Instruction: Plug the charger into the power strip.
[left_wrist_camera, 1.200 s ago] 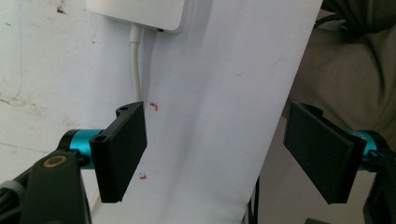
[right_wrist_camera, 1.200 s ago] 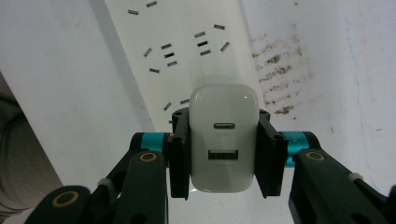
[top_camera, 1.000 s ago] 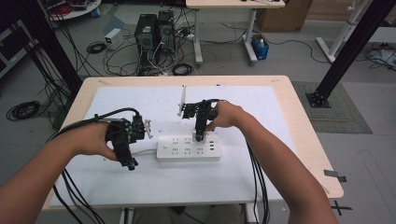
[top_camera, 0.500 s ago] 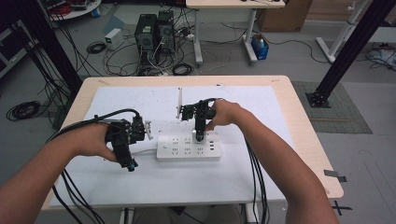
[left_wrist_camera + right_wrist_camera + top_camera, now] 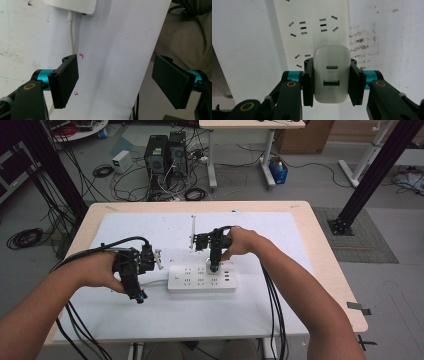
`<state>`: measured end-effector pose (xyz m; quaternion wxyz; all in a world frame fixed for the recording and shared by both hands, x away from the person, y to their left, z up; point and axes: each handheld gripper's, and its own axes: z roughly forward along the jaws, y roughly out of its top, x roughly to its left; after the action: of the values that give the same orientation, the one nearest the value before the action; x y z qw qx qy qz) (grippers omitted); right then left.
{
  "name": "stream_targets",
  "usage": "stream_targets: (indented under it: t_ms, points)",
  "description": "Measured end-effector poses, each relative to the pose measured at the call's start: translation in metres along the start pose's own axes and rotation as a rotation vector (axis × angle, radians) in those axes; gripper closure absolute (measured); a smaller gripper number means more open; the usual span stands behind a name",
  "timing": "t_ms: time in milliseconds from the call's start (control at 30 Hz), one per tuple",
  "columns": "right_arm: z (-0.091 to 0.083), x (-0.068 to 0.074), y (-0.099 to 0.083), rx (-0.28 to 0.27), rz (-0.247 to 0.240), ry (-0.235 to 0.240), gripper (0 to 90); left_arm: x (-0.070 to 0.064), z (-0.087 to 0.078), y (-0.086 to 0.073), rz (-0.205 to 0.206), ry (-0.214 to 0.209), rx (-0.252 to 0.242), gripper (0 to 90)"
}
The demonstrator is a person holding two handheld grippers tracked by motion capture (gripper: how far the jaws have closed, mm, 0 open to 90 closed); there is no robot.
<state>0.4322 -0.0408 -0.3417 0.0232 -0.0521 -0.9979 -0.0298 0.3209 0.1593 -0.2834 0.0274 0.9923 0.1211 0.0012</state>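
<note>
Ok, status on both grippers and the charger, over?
Right gripper shut on white charger, over power strip. Left gripper open, empty, beside strip's cord. Nothing blocking the sockets.

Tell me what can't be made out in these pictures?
- Charger prongs: right gripper view, hidden under its own body, so whether they sit in the power strip can't be told.
- Strip's far end: left gripper view, cut off by the top edge.
- Charger: high view, hidden by the right gripper.

Your right gripper [image 5: 214, 266] points its jaws down onto the white power strip [image 5: 201, 278] on the bench [image 5: 320, 270]; your left gripper [image 5: 134, 280] hovers just beside the strip's end.
</note>
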Motion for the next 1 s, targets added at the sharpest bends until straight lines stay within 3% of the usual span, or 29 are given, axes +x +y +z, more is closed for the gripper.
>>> stream_targets:
  t_ms: [500, 567, 600, 833, 900, 967, 1000]
  points:
    - [0.004, 0.002, 0.002, 0.015, -0.065, -0.019, 62.5, 0.002, 0.000, -0.001, -0.003, 0.001, 0.002, 21.7]
    - [0.004, 0.004, 0.003, 0.028, -0.057, -0.025, 62.5, 0.002, 0.001, -0.001, 0.003, 0.001, 0.009, 21.6]
    - [0.004, 0.004, 0.004, 0.025, -0.080, -0.030, 62.6, 0.002, 0.001, -0.001, 0.000, 0.001, 0.006, 21.7]
    - [0.005, 0.006, 0.005, 0.046, -0.077, -0.040, 62.7, 0.002, 0.001, -0.001, -0.004, -0.003, 0.001, 21.7]
    - [0.013, 0.007, 0.005, 0.082, -0.095, -0.047, 62.8, 0.002, 0.002, 0.000, -0.002, -0.003, 0.002, 21.7]
    - [0.013, 0.006, 0.005, 0.075, -0.108, -0.051, 62.8, 0.002, 0.002, 0.000, 0.001, -0.007, 0.001, 21.7]
    - [0.013, 0.007, 0.004, 0.074, -0.093, -0.048, 62.8, 0.003, 0.002, 0.000, 0.004, -0.005, 0.003, 21.7]
